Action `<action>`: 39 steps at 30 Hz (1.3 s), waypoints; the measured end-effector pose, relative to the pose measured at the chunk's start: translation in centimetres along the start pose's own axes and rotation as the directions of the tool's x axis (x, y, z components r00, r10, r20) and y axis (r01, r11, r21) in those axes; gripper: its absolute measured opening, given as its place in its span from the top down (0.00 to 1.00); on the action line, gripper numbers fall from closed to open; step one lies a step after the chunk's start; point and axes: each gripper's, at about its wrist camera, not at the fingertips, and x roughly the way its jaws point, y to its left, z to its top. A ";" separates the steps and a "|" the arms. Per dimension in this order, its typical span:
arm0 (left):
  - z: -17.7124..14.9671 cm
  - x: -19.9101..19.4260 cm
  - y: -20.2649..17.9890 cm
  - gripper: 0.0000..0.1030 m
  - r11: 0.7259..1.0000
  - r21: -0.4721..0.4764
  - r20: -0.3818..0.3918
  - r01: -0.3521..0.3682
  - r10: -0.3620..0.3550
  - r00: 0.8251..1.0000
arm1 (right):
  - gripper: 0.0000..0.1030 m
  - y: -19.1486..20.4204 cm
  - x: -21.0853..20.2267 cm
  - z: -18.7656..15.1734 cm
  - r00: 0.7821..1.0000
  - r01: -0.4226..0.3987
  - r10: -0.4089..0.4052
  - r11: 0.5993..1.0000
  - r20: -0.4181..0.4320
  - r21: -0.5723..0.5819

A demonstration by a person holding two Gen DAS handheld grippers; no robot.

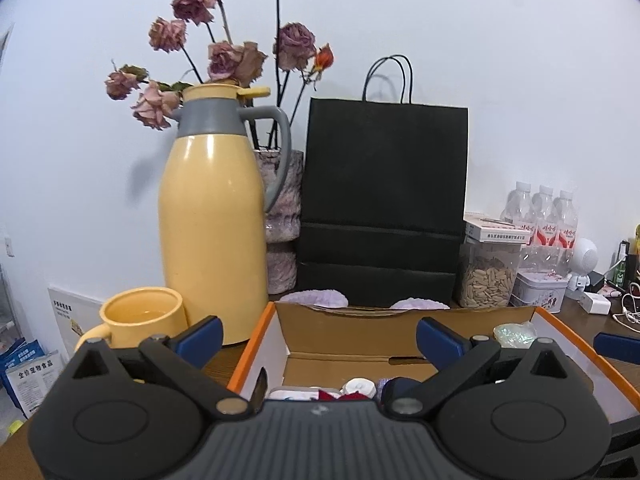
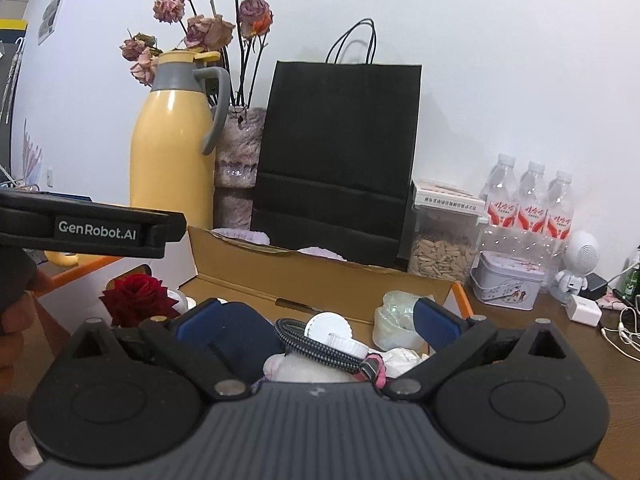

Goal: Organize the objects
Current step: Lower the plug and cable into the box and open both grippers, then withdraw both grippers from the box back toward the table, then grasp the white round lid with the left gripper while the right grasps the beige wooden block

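Both wrist cameras sit low behind their own spread fingers, facing slightly down across the open box (image 1: 280,344) toward the wall. The left view sits close before the flask (image 1: 212,216); the right view looks from further right, nearer the bottles (image 2: 528,204). Both share flask, black bag (image 2: 336,160) and box.

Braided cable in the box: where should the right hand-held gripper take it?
Grip the braided cable mid-run, where it arches over the white fluffy item, coming from above with the open right hand-held gripper across it. Its ends look tucked among clutter.
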 end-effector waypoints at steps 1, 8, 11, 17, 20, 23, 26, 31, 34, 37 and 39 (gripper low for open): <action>-0.1 -0.4 0.1 0.00 1.000 -0.004 0.003 -0.007 0.007 1.000 | 0.00 0.1 -0.4 -0.1 1.000 0.002 -0.002 1.000 0.005 0.000; -0.9 -3.1 0.8 0.00 0.999 -0.012 0.017 -0.041 0.042 0.999 | 0.00 1.0 -3.0 -1.2 1.000 0.014 -0.014 1.000 0.023 -0.003; -1.4 -4.4 1.1 0.00 0.999 -0.010 0.020 -0.052 0.052 0.998 | 0.00 1.5 -4.3 -1.7 1.000 0.019 -0.019 1.000 0.024 -0.003; -2.9 -6.9 1.6 0.00 0.998 -0.004 0.011 -0.059 0.059 0.998 | 0.00 2.0 -6.4 -2.6 1.000 0.020 -0.020 0.999 0.005 0.025; -4.0 -7.8 1.7 0.00 0.998 0.012 -0.014 -0.057 0.057 0.998 | 0.00 2.3 -7.3 -3.2 1.000 0.019 -0.018 0.999 -0.017 0.038; -4.9 -8.6 1.6 0.00 0.998 0.035 -0.027 -0.056 0.057 0.998 | 0.00 2.5 -7.9 -3.9 0.999 0.011 -0.009 0.999 -0.046 0.050; -5.8 -9.3 1.9 0.00 0.997 0.038 -0.048 -0.060 0.062 0.997 | 0.00 2.8 -8.6 -4.4 0.998 0.009 -0.005 0.998 -0.065 0.055; -6.9 -9.8 2.8 0.00 0.999 0.022 -0.126 -0.041 0.044 0.991 | 0.00 3.3 -9.2 -5.1 0.996 0.017 -0.012 0.999 -0.093 0.048; -7.3 -10.2 3.2 0.00 0.999 0.018 -0.147 -0.031 0.033 0.989 | 0.00 3.6 -9.2 -5.5 0.993 0.037 -0.032 0.999 -0.116 0.038; -7.7 -10.3 3.4 0.00 0.999 0.026 -0.176 -0.018 0.023 0.984 | 0.00 3.3 -9.2 -5.6 0.990 0.059 -0.052 0.997 -0.134 0.050; -8.0 -10.3 3.2 0.00 0.999 0.037 -0.192 -0.017 0.024 0.981 | 0.00 3.1 -9.2 -5.8 0.988 0.065 -0.055 0.996 -0.147 0.063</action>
